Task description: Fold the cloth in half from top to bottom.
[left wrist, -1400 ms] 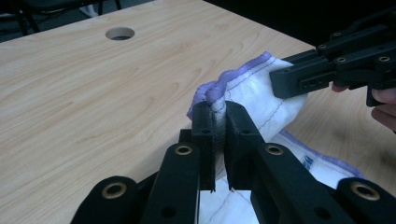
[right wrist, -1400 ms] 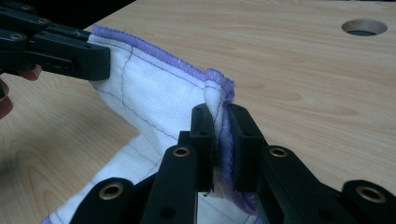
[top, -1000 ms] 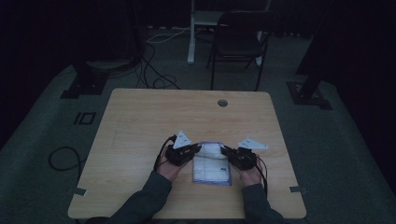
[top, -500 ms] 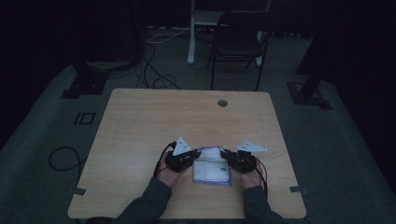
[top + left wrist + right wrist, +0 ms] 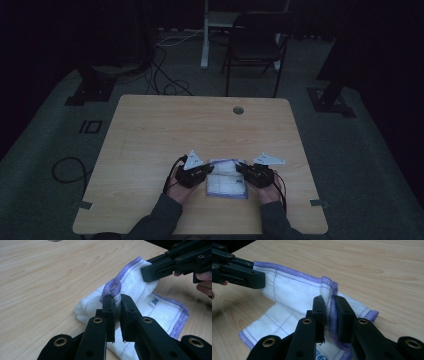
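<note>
— Dark room all round, dim floor, and one pale wooden rectangular table (image 5: 165, 135) lit in the middle. What are the tools doing?

— At the near edge, the black two-jaw left gripper (image 5: 115, 305) has its jaws pressed together on a bunched corner of the white woven cloth with purple stitched edging (image 5: 140, 298); a purple loop of hem pokes up above the jaw tips. The black two-jaw right gripper (image 5: 329, 307) likewise pinches a fold of that cloth's purple hem between its jaws.

— Where does the cloth lie?

— On the table's near part, between the two grippers, folded over itself. A top layer is lifted between the pinched corners; a lower layer lies flat on the wood.

— Anything hard to make out?

— From the high view the jaws are too small and dark to read; the cloth (image 5: 227, 178) is a pale patch between the left gripper (image 5: 202, 171) and right gripper (image 5: 246, 172), each topped by a grey three-cornered plate. The person's sleeves are cut off by the bottom edge.

— And what do the close views add?

— The left gripper view shows a small white label with blue print (image 5: 155, 301) on the lower layer, plus the right gripper (image 5: 146, 276) far right with fingertips (image 5: 203, 281) behind it. The right gripper view shows thin stitched grid lines, and the left gripper (image 5: 263, 280) at far left.

— Beyond the table?

— A dark folding chair (image 5: 257, 45) and loose black floor cables (image 5: 165, 70).
</note>
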The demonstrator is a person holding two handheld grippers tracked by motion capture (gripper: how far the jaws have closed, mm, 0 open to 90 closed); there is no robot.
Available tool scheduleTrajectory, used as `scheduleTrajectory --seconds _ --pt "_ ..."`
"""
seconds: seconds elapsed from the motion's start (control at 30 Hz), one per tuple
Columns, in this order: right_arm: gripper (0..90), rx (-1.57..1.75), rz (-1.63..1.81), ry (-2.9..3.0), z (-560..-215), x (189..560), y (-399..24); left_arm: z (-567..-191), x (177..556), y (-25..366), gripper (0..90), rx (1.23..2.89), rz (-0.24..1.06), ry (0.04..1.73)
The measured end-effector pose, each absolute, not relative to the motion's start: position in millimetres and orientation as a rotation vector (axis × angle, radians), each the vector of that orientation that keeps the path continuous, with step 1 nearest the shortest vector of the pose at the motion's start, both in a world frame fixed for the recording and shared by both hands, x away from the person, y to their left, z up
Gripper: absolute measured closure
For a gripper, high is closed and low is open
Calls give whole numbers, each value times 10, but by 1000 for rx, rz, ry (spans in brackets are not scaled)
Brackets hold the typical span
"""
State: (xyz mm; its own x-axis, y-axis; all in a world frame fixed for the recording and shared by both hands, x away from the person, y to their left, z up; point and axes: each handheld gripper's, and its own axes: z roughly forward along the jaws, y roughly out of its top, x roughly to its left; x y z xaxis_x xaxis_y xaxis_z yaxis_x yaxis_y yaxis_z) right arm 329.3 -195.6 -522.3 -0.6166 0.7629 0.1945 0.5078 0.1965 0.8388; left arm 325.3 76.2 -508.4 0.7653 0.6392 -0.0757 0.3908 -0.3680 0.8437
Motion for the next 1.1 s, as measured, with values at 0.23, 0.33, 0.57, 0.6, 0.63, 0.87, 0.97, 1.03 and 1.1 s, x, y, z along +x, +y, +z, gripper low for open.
scheduleTrajectory --seconds 0.23,0.33,0.57,0.6,0.63,0.87,0.97,1.03,1.1 --pt "804 1204 1371 2221 -5236 3264 -1946 -5128 3223 778 832 2007 314 789" --pt "803 1210 1365 2227 -5260 3260 -1950 -5131 3207 784 823 2010 310 791" --pt "797 1214 1355 2229 -5272 3225 -1953 -5092 3154 850 773 1982 308 800" --pt "796 1213 1355 2228 -5277 3219 -1953 -5075 3155 868 768 1976 313 802" --pt "792 1210 1352 2231 -5280 3212 -1956 -5057 3157 883 761 1963 317 808" --pt "695 1211 1345 2236 -5292 3178 -1952 -4943 3266 984 741 1909 342 854" --pt "657 1196 1310 2235 -5293 3163 -1928 -4927 3304 976 738 1903 343 861" --pt "638 1192 1302 2239 -5294 3155 -1916 -4928 3325 956 736 1908 341 859" --pt "623 1188 1295 2236 -5291 3148 -1913 -4940 3350 926 736 1914 339 858"
